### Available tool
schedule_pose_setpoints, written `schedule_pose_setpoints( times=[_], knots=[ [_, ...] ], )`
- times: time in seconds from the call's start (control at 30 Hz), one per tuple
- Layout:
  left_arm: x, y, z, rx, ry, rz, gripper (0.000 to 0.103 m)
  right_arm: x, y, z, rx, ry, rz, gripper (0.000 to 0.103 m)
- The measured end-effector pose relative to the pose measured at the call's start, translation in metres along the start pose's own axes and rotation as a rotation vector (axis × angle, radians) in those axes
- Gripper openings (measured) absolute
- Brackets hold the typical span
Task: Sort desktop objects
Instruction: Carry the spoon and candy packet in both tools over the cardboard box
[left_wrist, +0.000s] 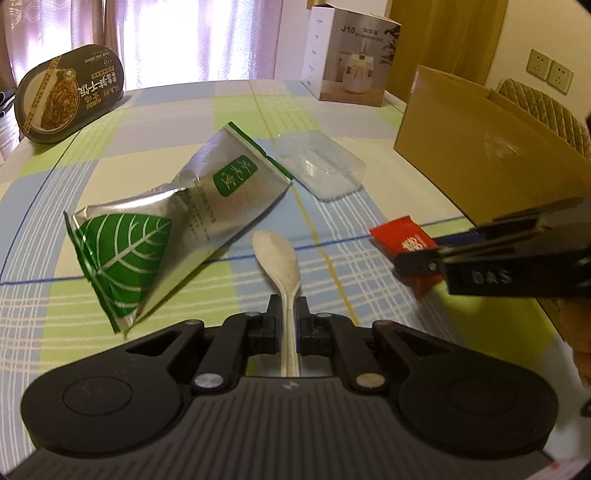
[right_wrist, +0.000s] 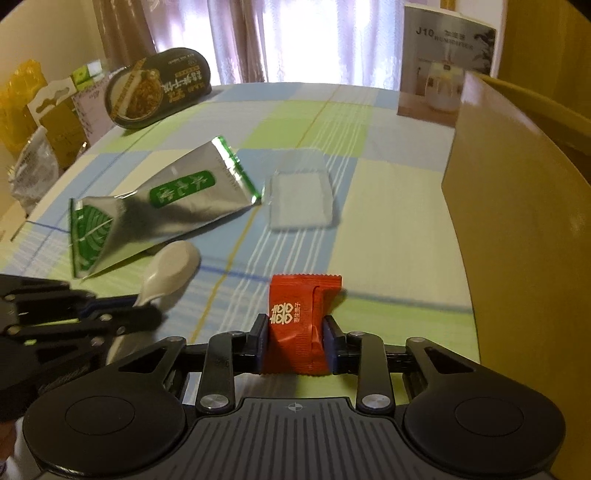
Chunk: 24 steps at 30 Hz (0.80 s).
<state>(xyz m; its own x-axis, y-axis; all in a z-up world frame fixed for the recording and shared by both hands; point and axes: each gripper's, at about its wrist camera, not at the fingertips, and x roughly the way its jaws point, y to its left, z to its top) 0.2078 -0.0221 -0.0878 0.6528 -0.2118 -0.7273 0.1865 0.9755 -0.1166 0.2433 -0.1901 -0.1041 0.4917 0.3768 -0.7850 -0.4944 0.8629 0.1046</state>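
My left gripper is shut on the handle of a cream plastic spoon, whose bowl points away over the checked tablecloth. In the right wrist view the same spoon sticks out of the left gripper at lower left. My right gripper is shut on a red candy packet with white characters; in the left wrist view that red packet shows at the right gripper. A silver and green foil pouch lies crumpled just beyond the spoon.
A clear plastic lid lies past the pouch. An open cardboard box stands at the right. A dark oval meal tub leans at far left, and a humidifier carton stands at the back.
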Motion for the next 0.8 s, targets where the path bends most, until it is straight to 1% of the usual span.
schedule_pose_setpoints(
  times=[0.17,0.47,0.63,0.8],
  knots=[
    [-0.021,-0.012,-0.016,0.006,0.019,-0.030,0.004,-0.027,0.007,-0.026,0.006,0.005,0.022,0.027],
    [-0.070,-0.047,-0.056,0.008,0.043,-0.072,0.004,-0.081,0.004,-0.076,0.079,0.005,0.024,0.027],
    [-0.089,-0.066,-0.067,-0.007,0.046,-0.097,0.004,-0.109,0.000,-0.098,0.119,0.000,0.017,0.027],
    [-0.104,-0.083,-0.072,-0.019,0.042,-0.116,0.004,-0.133,-0.002,-0.109,0.140,-0.020,0.010,0.027]
  ],
)
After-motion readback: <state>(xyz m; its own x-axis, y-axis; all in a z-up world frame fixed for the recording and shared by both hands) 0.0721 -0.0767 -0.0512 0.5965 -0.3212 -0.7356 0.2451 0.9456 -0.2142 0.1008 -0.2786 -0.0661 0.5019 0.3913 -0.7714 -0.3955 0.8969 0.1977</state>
